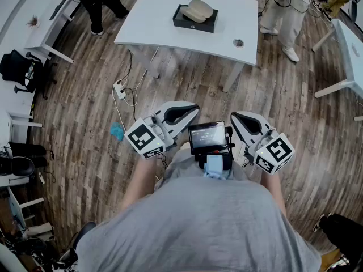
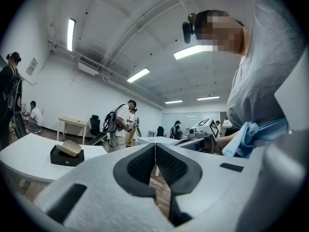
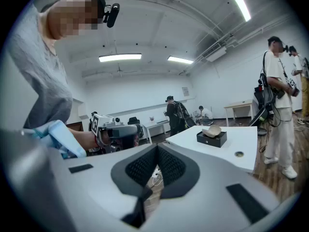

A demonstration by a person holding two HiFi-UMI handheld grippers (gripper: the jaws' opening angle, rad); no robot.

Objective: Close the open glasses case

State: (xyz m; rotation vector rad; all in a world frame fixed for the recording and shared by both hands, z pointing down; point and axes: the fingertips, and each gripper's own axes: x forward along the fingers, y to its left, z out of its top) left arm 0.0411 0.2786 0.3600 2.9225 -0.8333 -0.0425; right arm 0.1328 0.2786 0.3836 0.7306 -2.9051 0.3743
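Note:
A beige glasses case lies on a black box on the white table far ahead of me; it also shows small in the left gripper view and the right gripper view. Whether its lid stands open I cannot tell. My left gripper is held close to my body, jaws shut and empty, tips meeting in its own view. My right gripper sits beside it, likewise shut with nothing between its pads. Both are well short of the table.
Wooden floor lies between me and the table. A power strip with cables and a blue cloth lie on the floor at left. People stand at the far left and far right. Black chairs and white desks line the left side.

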